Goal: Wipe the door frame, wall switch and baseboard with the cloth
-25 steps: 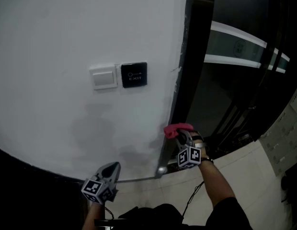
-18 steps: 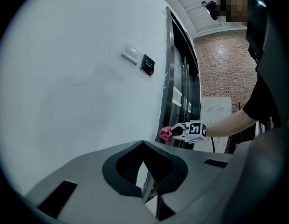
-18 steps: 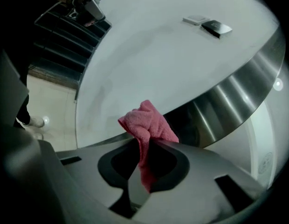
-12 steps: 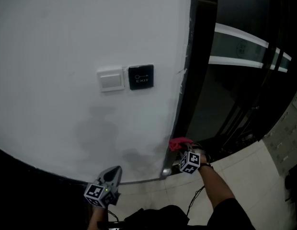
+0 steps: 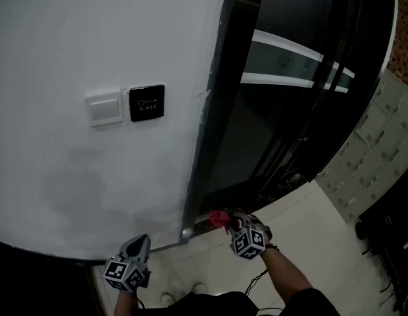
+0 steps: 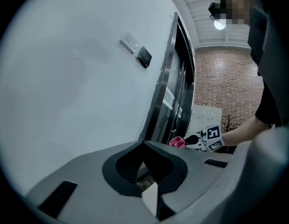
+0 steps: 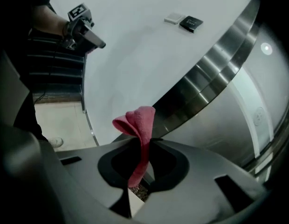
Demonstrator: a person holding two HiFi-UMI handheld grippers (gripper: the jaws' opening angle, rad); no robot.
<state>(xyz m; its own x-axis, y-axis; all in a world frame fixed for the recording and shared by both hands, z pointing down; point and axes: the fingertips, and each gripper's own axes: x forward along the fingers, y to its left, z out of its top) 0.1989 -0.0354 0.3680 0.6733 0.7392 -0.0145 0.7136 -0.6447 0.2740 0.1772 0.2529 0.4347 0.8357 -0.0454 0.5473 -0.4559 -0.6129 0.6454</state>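
A pink cloth [image 5: 218,217] [image 7: 137,125] sticks up from my right gripper [image 5: 225,220] [image 7: 143,139], which is shut on it low beside the foot of the steel door frame [image 5: 207,110] [image 7: 214,69]. Whether the cloth touches the frame I cannot tell. My left gripper [image 5: 136,245] [image 6: 143,143] is shut and empty, held low near the white wall, left of the frame. The white wall switch [image 5: 104,108] [image 7: 173,18] and a black exit button [image 5: 147,103] sit higher on the wall. A dark baseboard band [image 5: 33,262] runs along the wall's bottom.
Right of the frame is a dark glass door [image 5: 289,58] with frosted stripes. Pale floor tiles [image 5: 309,229] lie under my right arm, with white lockers [image 5: 368,150] beyond. The person's shoes [image 5: 181,296] show at the bottom. A brick wall [image 6: 219,83] stands far off.
My right gripper has slid down along the door frame with the cloth, from about mid-height to near the floor. The head view has swung to the right. The left gripper has barely moved.
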